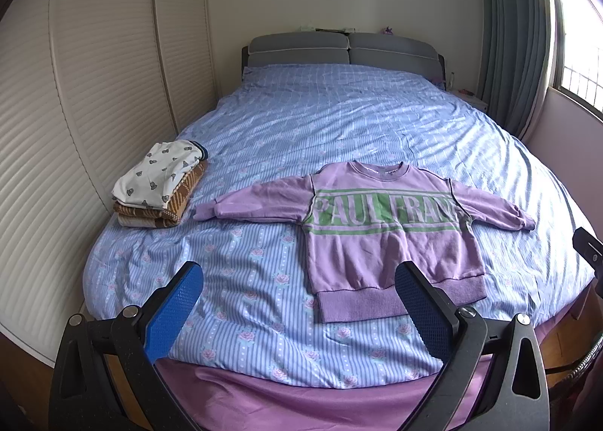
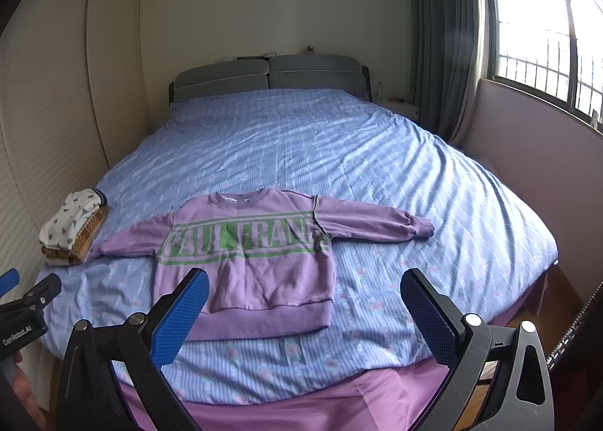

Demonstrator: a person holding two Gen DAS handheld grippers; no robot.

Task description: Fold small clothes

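Grippers: left gripper (image 1: 299, 280) and right gripper (image 2: 305, 286) both spread, empty, poised above hem
Sweatshirt (image 1: 380, 227): flat, sleeves outstretched; ready for folding
Stack (image 1: 160, 186): folded clothes set aside

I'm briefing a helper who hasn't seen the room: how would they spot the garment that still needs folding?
Start at the bed with the blue striped floral cover, then look to its near end. The purple sweatshirt lies flat there, sleeves spread wide, green lettering across the chest. Unlike the folded stack of white and brown clothes by the wardrobe-side edge, it lies fully unfolded.
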